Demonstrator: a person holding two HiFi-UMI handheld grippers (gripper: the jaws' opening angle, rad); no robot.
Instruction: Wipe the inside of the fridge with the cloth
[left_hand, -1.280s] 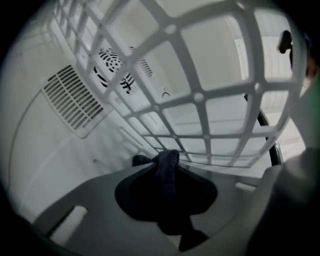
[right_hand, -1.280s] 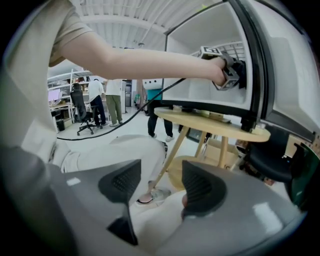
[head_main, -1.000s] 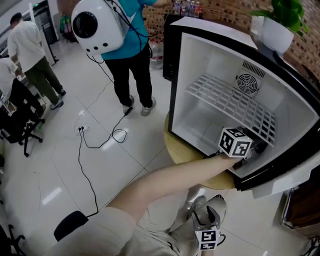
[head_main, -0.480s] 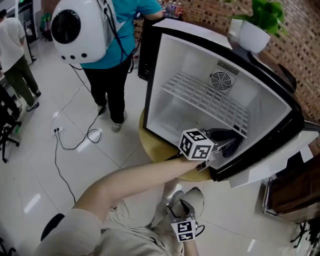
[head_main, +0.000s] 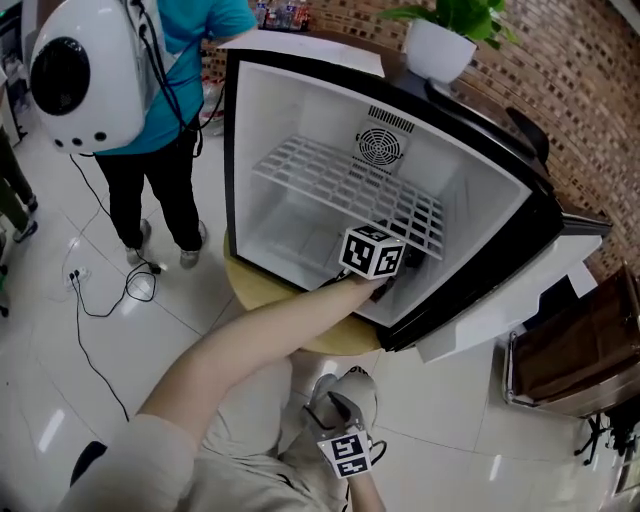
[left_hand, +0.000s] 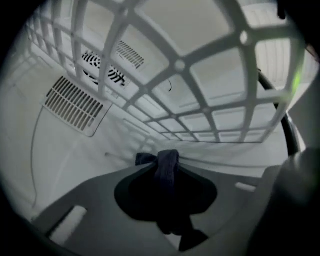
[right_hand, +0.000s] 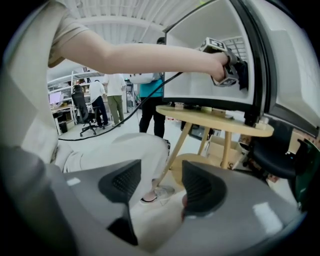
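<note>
The open fridge (head_main: 300, 120) has a white interior, a wire shelf (head_main: 340, 185) and a round fan grille (head_main: 378, 146) on its back wall. My left gripper (head_main: 390, 268) reaches into the lower compartment beneath the shelf, near the right wall. It is shut on a dark cloth (left_hand: 167, 167), which bunches between the jaws and points at the back wall below a vent (left_hand: 75, 104). Whether the cloth touches a surface I cannot tell. My right gripper (head_main: 332, 398) hangs low by my legs outside the fridge. In the right gripper view it (right_hand: 155, 185) is open with nothing between the pads.
The fridge stands on a round wooden table (head_main: 262, 292) with its door (head_main: 500, 300) swung open to the right. A potted plant (head_main: 440, 45) sits on top. A person with a white backpack (head_main: 80, 75) stands at the left, near a cable (head_main: 100, 300) on the floor.
The head view has swung, so the fridge now sits further left in the picture. My left gripper with the cloth slid toward the fridge's front, then back in. The right gripper stayed low.
</note>
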